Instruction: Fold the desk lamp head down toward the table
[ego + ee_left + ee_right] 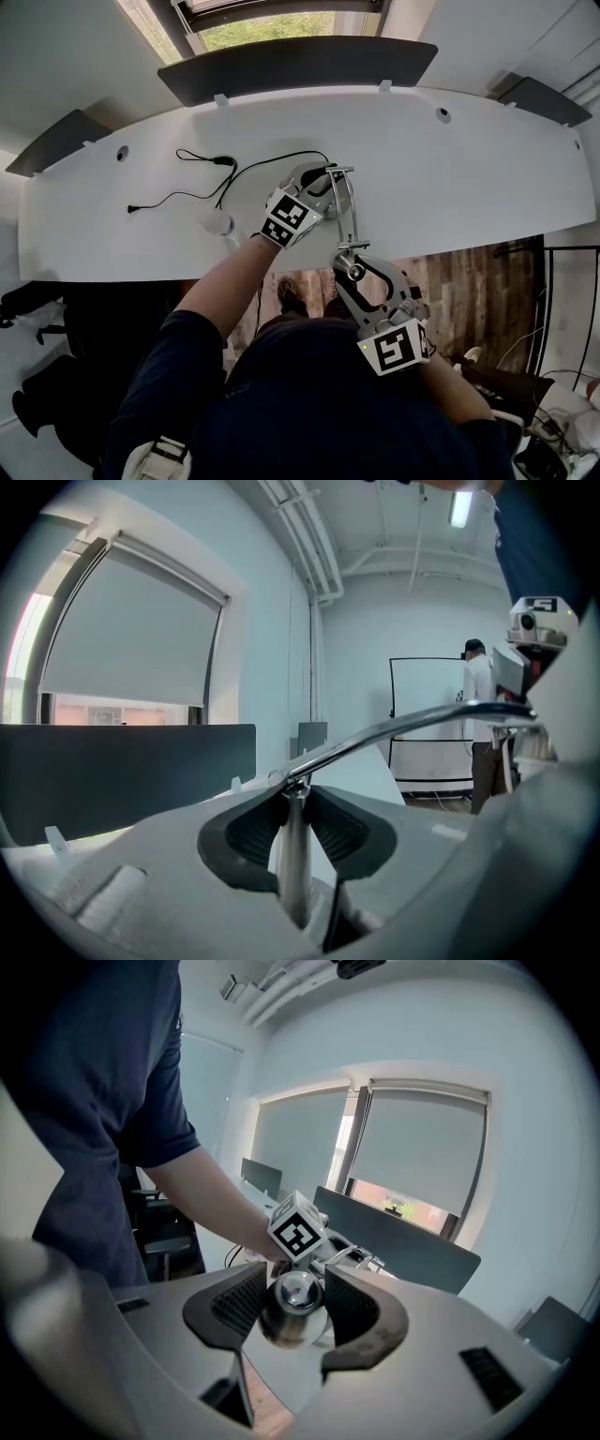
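head view, looking steeply down: white desk (469, 178) with a thin black cable (262, 164) trailing across it, and a chrome desk lamp (342, 202) standing near its front edge. left gripper (323, 185) is clamped low on the lamp by its base, while right gripper (359, 275) is closed around the lamp head (350, 269), a small shiny cylinder that sits out past the desk's front edge, above the wooden floor. left gripper view: the ribbed jaws stand narrow and press on both sides of the lamp's upright rod (293, 874), pinning it. from the joint at the top of that rod the upper arm (403, 722) slopes up and away to the right, so the lamp looks far from folded flat. right gripper view: the jaws stand wide but full, their pads against the rounded lamp head (292, 1312), with the left gripper's marker cube (298, 1227) just behind it. judged from this, both holds are made and the lamp is braced. the folding itself looks only partly done, with the head not yet down near the tabletop.
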`<move>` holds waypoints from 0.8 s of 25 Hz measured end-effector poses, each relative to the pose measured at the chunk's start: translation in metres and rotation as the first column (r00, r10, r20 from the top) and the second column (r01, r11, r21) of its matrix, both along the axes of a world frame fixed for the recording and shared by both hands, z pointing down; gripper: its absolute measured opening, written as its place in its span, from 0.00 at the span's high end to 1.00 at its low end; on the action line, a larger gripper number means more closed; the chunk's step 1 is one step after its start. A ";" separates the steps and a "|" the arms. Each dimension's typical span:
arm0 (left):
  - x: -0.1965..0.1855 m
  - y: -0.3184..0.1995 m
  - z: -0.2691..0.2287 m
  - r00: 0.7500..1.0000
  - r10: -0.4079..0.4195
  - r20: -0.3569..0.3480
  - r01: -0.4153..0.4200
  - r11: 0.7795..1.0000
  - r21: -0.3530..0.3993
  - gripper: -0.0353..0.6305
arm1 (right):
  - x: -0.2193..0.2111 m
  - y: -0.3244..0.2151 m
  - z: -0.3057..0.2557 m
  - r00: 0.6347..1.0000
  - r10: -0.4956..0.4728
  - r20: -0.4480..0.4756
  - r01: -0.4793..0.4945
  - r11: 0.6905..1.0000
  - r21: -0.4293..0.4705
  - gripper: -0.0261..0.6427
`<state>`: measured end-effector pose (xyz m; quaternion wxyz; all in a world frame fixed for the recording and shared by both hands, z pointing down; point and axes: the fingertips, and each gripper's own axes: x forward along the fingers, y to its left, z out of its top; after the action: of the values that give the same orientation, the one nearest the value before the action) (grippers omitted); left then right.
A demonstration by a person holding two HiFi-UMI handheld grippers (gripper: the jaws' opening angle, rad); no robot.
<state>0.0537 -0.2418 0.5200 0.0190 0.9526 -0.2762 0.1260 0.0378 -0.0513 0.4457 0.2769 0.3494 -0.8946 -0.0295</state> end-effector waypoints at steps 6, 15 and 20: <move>-0.001 0.003 0.000 1.000 0.022 -0.005 -0.022 1.000 0.007 0.79 | -0.004 0.004 0.038 0.999 -0.009 -0.049 0.006 0.998 -0.061 0.66; -0.002 0.006 0.000 0.993 0.116 -0.017 -0.115 0.992 0.042 0.79 | -0.009 0.002 0.070 0.993 -0.030 -0.114 0.020 0.996 -0.085 0.65; -0.004 0.007 0.002 0.986 0.166 -0.031 -0.164 0.984 0.064 0.79 | -0.011 -0.002 0.086 0.988 -0.048 -0.148 0.036 0.996 -0.083 0.64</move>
<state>0.0501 -0.2351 0.5217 -0.0156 0.9744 -0.1999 0.1016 0.0270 -0.0529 0.5312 0.3564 0.3159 -0.8789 -0.0258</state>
